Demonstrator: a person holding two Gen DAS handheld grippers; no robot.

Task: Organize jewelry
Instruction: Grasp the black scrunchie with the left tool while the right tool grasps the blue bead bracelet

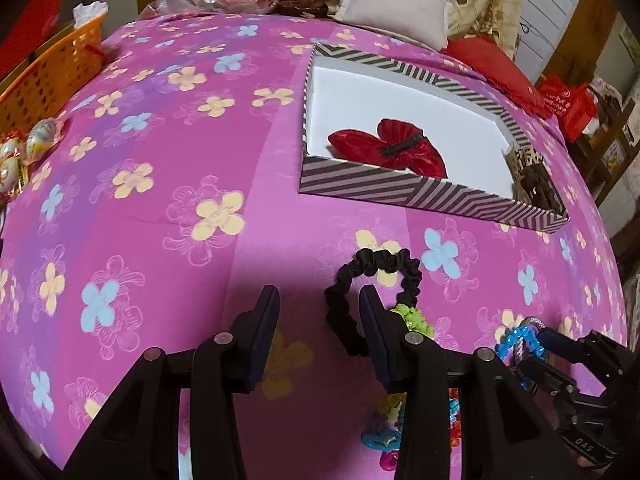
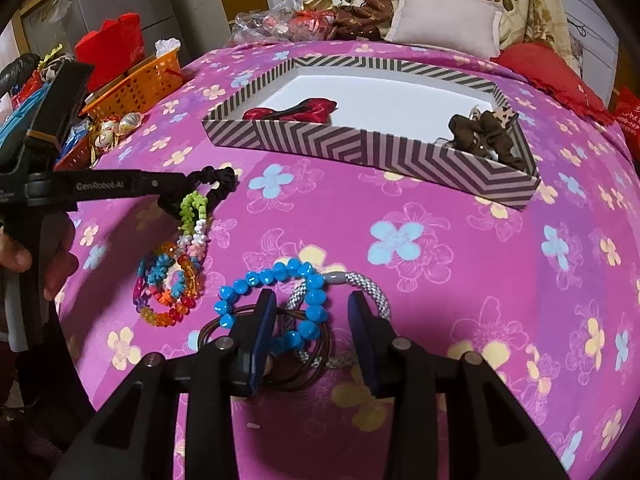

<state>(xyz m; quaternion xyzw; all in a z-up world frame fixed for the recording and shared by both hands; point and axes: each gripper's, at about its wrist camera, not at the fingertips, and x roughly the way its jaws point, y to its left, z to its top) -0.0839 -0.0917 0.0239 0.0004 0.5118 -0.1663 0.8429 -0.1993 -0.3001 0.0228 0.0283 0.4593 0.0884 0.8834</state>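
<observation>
On the pink flowered bedspread lies a black scrunchie (image 1: pixel 376 260) (image 2: pixel 218 180). My left gripper (image 1: pixel 320 312) stands open over bare cloth, its right finger (image 1: pixel 372 312) in front of the scrunchie's loop. A green bead bracelet (image 2: pixel 192 208) and a heap of colourful bracelets (image 2: pixel 172 280) lie beside it. My right gripper (image 2: pixel 314 316) is open around a blue bead bracelet (image 2: pixel 276 276), a grey-white rope bracelet (image 2: pixel 376 300) and brown hair ties (image 2: pixel 224 320). The striped box (image 1: pixel 400 190) (image 2: pixel 320 140) holds a red bow clip (image 1: pixel 388 148) (image 2: pixel 296 114) and a brown-leopard scrunchie (image 1: pixel 532 176) (image 2: pixel 484 128).
An orange basket (image 1: pixel 52 76) (image 2: pixel 136 88) and wrapped trinkets (image 1: pixel 24 148) sit at the bed's left edge. A white pillow (image 1: pixel 396 12) (image 2: pixel 444 24), plastic bags and clothes lie at the far end. A person's hand (image 2: pixel 24 256) holds the left gripper.
</observation>
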